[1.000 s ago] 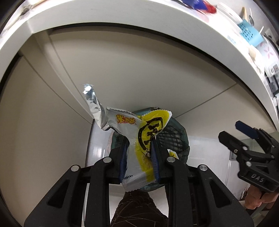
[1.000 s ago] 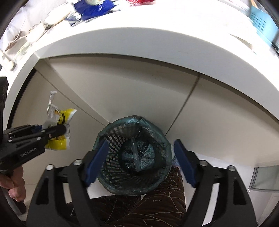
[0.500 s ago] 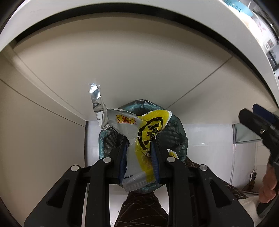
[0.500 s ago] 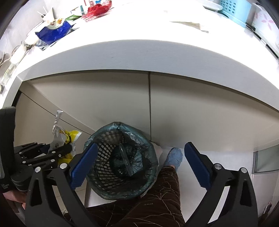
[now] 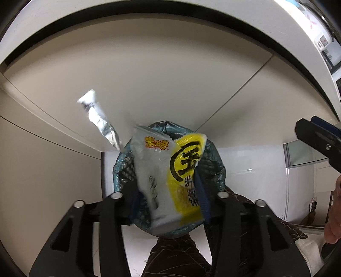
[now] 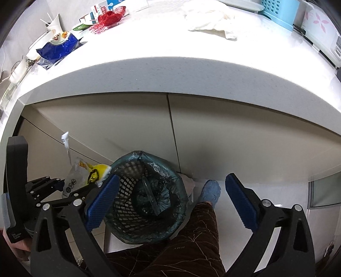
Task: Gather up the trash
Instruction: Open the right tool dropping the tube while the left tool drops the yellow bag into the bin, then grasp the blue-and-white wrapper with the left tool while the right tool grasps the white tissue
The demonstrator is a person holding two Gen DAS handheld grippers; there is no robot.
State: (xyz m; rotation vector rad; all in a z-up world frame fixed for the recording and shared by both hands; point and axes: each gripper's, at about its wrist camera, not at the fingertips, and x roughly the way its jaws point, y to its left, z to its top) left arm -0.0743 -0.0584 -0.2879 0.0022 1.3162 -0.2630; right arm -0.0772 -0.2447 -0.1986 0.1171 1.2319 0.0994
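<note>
Fingers of my left gripper (image 5: 168, 191) were parted, the snack wrapper (image 5: 170, 176) loose above the bin (image 6: 147, 200); I judged it needed centring; right gripper (image 6: 170, 200) gaped empty.

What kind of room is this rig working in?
Probably a home kitchen. A white countertop carries cartons and snack bags, a cloth and a blue basket; beige cabinet doors run beneath it, and a lined mesh bin stands on the tiled floor.
</note>
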